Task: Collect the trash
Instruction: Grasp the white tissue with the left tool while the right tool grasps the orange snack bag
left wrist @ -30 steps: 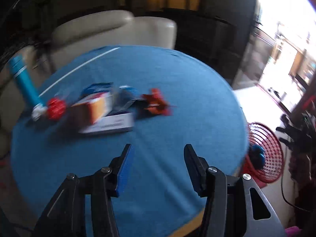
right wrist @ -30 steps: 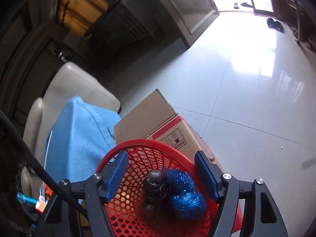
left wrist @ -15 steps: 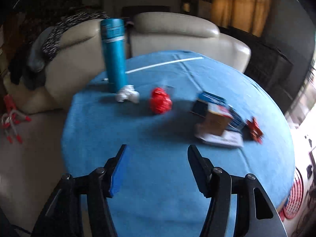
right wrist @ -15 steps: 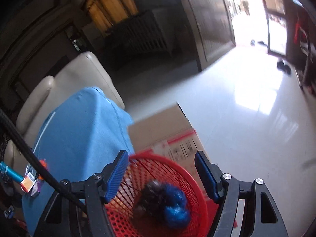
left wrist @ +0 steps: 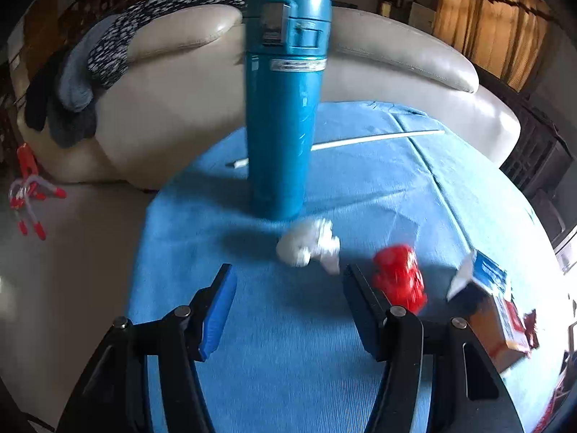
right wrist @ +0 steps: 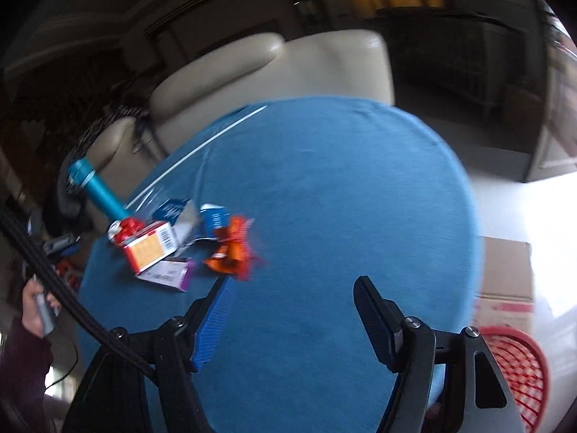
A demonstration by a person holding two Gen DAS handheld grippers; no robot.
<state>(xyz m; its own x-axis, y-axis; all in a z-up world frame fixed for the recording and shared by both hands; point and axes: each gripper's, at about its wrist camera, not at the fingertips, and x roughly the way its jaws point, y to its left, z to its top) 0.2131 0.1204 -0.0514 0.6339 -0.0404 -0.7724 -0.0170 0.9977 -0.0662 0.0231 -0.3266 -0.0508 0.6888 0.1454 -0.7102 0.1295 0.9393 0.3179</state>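
Observation:
A crumpled white tissue (left wrist: 309, 244) lies on the blue table (left wrist: 288, 342) just ahead of my open, empty left gripper (left wrist: 288, 301). A red crumpled wrapper (left wrist: 398, 281) lies to its right, beside the right finger. An orange carton (left wrist: 499, 328) and a blue box (left wrist: 483, 274) lie further right. My right gripper (right wrist: 294, 315) is open and empty above the table; an orange-red wrapper (right wrist: 234, 249) lies just beyond its left finger, with the orange carton (right wrist: 149, 249) and a purple-white box (right wrist: 166, 270) to the left. The red mesh basket (right wrist: 519, 371) is at lower right on the floor.
A tall teal flask (left wrist: 285, 108) stands upright right behind the tissue, and shows far left in the right wrist view (right wrist: 97, 187). A beige sofa (left wrist: 180, 108) with dark clothes (left wrist: 90, 72) draped on it curves behind the table. A cardboard box (right wrist: 505, 274) stands beside the basket.
My left gripper swung left across the table and closed in on the tissue and flask. My right gripper lifted away from the basket and turned over the table toward the trash.

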